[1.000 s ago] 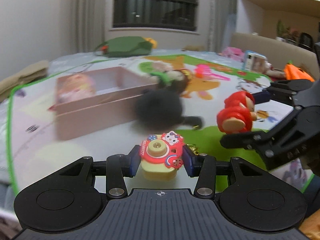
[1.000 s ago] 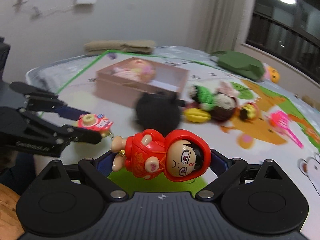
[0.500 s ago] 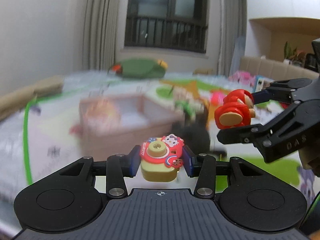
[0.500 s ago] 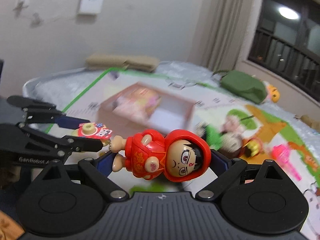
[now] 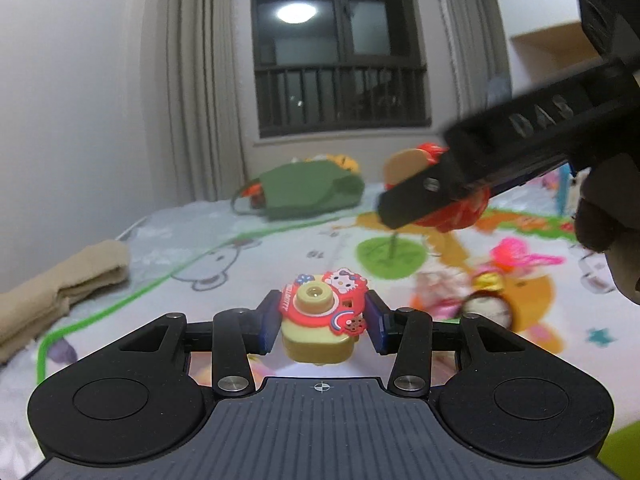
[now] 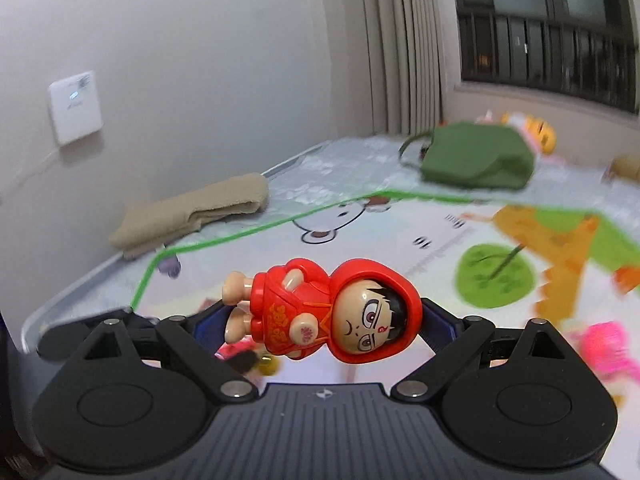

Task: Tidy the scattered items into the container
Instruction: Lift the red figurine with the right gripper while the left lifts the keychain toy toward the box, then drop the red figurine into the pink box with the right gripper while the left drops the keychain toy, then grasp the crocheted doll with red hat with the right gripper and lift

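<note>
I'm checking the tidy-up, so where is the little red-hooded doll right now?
The red-hooded doll is clamped sideways in the right gripper, in the air above the play mat; the green bag lies far behind it.

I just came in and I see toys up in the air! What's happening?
Someone is tidying toys with a hand-held gripper in each hand. The left hand-held gripper pinches a little toy camera, and the right hand-held gripper holds a red-hooded doll. Both are lifted above the play mat. More toys lie on it, like a pink toy.
</note>
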The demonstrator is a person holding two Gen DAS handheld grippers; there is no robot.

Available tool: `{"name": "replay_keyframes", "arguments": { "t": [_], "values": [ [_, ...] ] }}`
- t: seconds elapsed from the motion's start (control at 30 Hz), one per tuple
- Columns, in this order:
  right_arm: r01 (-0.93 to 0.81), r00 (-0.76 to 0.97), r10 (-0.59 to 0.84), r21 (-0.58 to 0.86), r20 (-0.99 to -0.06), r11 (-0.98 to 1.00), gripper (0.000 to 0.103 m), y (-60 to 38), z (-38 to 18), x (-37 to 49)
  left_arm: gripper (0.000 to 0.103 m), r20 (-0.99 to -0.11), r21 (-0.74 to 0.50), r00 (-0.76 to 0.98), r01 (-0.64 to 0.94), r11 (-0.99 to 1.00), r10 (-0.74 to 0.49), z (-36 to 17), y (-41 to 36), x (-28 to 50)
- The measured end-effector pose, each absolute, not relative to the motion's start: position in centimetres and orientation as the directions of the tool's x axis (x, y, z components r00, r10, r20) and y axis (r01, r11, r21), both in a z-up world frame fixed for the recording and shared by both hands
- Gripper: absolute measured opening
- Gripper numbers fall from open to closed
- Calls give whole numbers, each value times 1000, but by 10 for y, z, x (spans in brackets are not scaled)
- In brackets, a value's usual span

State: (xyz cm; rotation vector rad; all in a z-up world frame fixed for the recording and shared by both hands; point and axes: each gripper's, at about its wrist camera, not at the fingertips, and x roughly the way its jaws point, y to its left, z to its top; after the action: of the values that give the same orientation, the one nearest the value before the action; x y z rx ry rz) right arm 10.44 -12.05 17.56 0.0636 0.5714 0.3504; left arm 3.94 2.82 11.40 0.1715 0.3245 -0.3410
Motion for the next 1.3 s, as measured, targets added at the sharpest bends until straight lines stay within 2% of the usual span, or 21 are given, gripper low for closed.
{"name": "replay_keyframes", "arguments": {
  "t": [0.1, 0.17, 0.23, 0.43, 0.57, 0.77, 0.87, 1.0, 1.07, 1.2, 1.3],
  "values": [
    [-326, 708, 439, 295, -554, 898, 101, -117, 153, 152, 57, -385, 108, 884, 330, 938, -266, 108, 36, 64],
    [-307, 682, 465, 356, -565, 882, 101, -121, 142, 169, 74, -389, 95, 878, 340, 936, -279, 106, 42, 61],
    [-302, 687, 475, 379, -550, 875, 101, -132, 137, 169, 80, -387, 91, 877, 343, 935, -284, 103, 46, 49],
    [-152, 789, 285, 277, -544, 949, 101, -194, 134, 129, 94, -388, -14, 852, 376, 927, -351, 99, 49, 9],
    [-12, 776, 180, 271, -605, 962, 101, -227, 119, 107, 96, -391, -71, 826, 413, 908, -407, 93, 44, -11],
    [158, 739, 90, 301, -668, 940, 101, -236, 79, 108, 96, -447, -95, 783, 440, 893, -433, 78, 34, -35],
    [243, 720, 106, 391, -686, 888, 101, -245, 57, 116, 97, -460, -81, 778, 442, 893, -427, 71, 35, -49],
    [258, 710, 194, 506, -677, 823, 100, -242, 33, 131, 97, -472, -103, 781, 412, 905, -409, 70, 44, -57],
    [260, 699, 225, 535, -679, 804, 94, -239, 26, 135, 97, -467, -108, 787, 403, 909, -404, 73, 47, -61],
    [229, 701, 217, 503, -679, 833, 72, -234, 30, 127, 97, -459, -99, 787, 415, 905, -411, 76, 47, -68],
    [206, 704, 226, 497, -674, 843, 71, -242, 38, 109, 97, -473, -99, 775, 426, 899, -419, 72, 41, -73]
  ]
}}
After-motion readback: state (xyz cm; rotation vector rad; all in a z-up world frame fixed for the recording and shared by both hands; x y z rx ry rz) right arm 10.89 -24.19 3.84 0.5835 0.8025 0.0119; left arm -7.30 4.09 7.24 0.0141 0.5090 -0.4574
